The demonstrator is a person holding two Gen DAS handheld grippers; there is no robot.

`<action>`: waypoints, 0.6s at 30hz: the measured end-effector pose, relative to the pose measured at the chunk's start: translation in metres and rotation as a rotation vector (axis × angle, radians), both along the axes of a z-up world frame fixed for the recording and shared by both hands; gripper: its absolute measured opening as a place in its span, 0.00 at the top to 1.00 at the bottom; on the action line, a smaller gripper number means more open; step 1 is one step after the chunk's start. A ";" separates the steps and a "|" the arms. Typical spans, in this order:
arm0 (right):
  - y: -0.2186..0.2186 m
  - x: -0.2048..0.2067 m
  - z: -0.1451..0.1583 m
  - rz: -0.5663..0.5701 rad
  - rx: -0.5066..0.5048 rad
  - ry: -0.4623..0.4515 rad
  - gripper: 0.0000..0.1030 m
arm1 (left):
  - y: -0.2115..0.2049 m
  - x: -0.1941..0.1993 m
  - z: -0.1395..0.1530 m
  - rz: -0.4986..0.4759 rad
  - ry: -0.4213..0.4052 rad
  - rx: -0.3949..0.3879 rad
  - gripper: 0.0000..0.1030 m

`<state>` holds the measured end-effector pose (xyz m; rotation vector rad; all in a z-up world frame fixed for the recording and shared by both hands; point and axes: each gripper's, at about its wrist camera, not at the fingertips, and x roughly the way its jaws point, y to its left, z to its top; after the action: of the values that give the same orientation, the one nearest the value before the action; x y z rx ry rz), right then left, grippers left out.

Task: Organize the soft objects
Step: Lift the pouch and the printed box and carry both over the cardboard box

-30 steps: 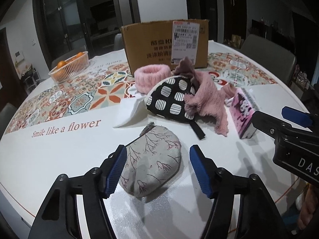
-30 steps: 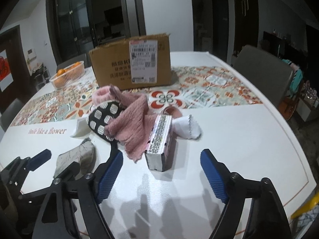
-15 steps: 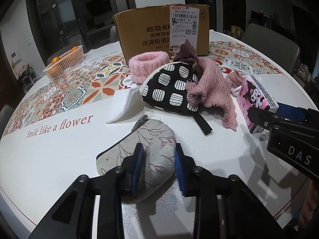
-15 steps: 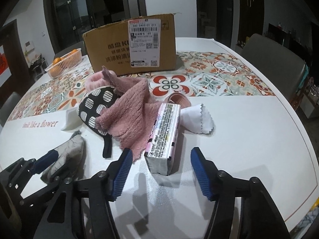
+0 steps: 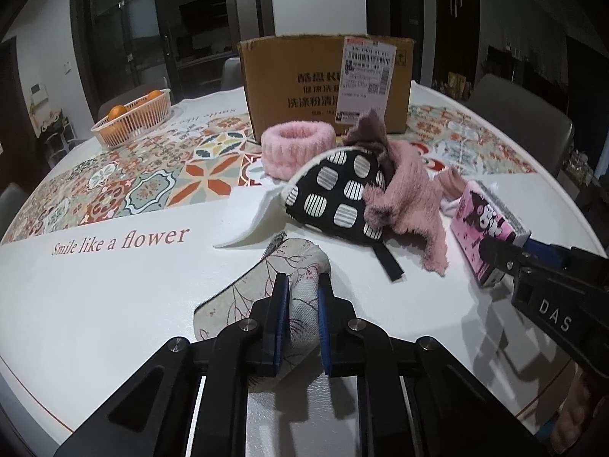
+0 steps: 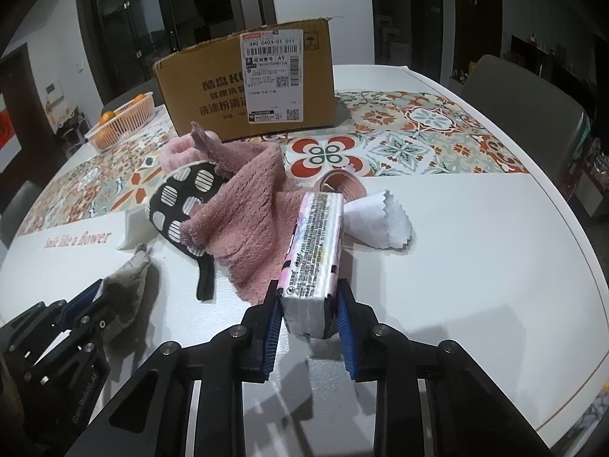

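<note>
My left tongs (image 5: 300, 304) were closing, pads pinching the floral pouch (image 5: 262, 289) on the white worktop (image 5: 114, 304). Black spotted pouch (image 5: 335, 194) and pink towel (image 5: 407, 194) lay piled mid-worktop. My right tongs (image 6: 306, 318) were closing on the pink tissue pack (image 6: 316, 251), pads touching its sides.

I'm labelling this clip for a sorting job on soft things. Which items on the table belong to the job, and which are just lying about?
Part of the job:
- floral pouch, left tool closing on it
- tissue pack, right tool closing on it
- pink towel
- spotted black pouch
- fluffy pink headband
- white cloth
- cardboard box, probably the container

Lying about:
- basket of oranges
- chair
</note>
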<state>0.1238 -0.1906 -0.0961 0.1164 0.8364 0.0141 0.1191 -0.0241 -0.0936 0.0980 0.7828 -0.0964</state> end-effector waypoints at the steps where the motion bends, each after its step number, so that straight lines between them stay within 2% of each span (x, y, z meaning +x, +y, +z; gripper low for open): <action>1: 0.000 -0.002 0.001 -0.001 -0.001 -0.006 0.73 | 0.000 -0.001 0.002 -0.001 -0.006 -0.006 0.85; 18: -0.001 -0.036 0.047 -0.009 0.011 -0.176 0.75 | -0.001 -0.026 0.055 -0.025 -0.182 -0.087 0.86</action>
<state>0.0877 -0.1913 -0.0493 0.1272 0.6598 0.0201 0.0931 -0.0255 -0.0383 0.0333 0.5946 -0.1426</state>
